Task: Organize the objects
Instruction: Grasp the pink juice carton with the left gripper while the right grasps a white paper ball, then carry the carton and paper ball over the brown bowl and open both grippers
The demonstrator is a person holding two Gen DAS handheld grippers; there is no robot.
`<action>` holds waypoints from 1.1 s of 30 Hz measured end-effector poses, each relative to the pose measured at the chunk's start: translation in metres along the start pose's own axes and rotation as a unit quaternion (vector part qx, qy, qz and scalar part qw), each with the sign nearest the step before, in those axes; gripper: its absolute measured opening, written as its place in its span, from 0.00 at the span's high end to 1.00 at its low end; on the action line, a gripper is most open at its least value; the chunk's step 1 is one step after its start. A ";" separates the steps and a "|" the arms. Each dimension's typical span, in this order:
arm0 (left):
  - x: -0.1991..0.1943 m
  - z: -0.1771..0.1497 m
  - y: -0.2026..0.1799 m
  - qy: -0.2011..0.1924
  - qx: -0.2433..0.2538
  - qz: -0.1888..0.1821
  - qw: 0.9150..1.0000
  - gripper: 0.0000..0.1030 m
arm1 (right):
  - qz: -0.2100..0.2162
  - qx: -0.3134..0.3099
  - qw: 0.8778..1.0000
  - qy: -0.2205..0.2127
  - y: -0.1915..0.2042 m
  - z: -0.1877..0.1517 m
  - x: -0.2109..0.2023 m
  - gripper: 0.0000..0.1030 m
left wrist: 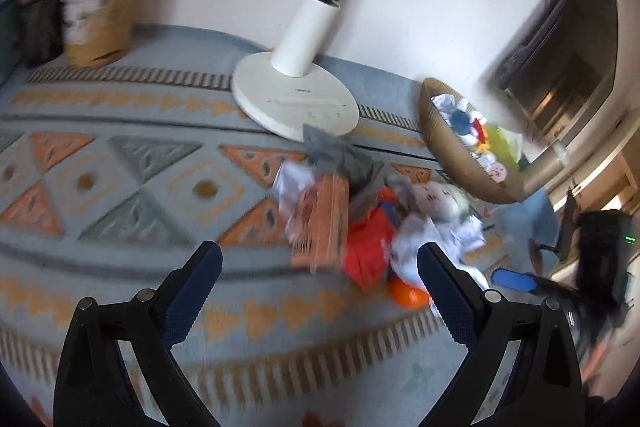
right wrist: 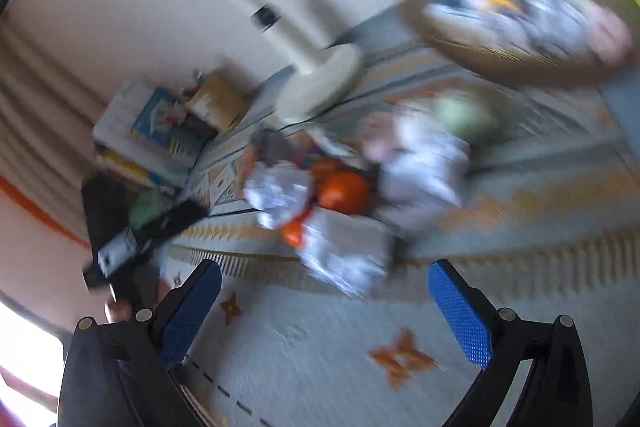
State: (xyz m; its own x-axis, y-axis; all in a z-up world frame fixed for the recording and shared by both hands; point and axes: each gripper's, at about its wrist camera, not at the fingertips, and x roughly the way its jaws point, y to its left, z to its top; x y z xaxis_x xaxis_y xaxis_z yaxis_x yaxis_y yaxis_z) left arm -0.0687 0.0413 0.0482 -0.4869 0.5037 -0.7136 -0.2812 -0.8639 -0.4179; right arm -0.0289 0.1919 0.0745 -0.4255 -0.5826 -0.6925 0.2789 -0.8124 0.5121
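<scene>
**Worktop stock — toys and wrappers**

Patterned cloth (left wrist: 120, 155) over worktop. Lamp base (left wrist: 294, 99) at 12 o'clock. Woven basket (left wrist: 452, 155), part filled, at 2 o'clock. Toy heap (left wrist: 360, 223) at centre — blurred. Left gripper (left wrist: 320, 291) and right gripper (right wrist: 324, 311): fingers spread wide, holding nothing.

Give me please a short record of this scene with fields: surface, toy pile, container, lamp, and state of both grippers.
surface: blue-grey patterned rug with orange triangles
toy pile: loose heap of small stuffed toys, orange, red and white, lying on the rug
container: round woven tan basket, already holding toys, right of the pile
lamp: white desk lamp with round base, behind the pile
left gripper: open, empty
right gripper: open, empty
</scene>
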 end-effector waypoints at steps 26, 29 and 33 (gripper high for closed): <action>-0.060 -0.100 -0.031 0.019 0.171 0.189 0.967 0.85 | -0.122 -0.179 0.976 -0.033 0.082 -0.082 -0.020 0.56; -0.048 -0.111 -0.054 0.002 0.198 0.189 0.962 0.77 | -0.148 -0.179 0.972 -0.033 0.076 -0.090 -0.022 0.56; -0.049 -0.118 -0.056 0.013 0.173 0.118 0.978 0.44 | -0.142 -0.150 0.977 -0.047 0.057 -0.091 -0.038 0.55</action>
State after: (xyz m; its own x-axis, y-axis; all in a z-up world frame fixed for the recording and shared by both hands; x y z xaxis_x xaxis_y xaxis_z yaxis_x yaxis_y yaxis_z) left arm 0.0682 0.0654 0.0398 -0.5527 0.2858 -0.7828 -0.4276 -0.9035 -0.0280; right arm 0.0813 0.1656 0.0838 -0.5956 -0.3389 -0.7283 0.3711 -0.9202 0.1247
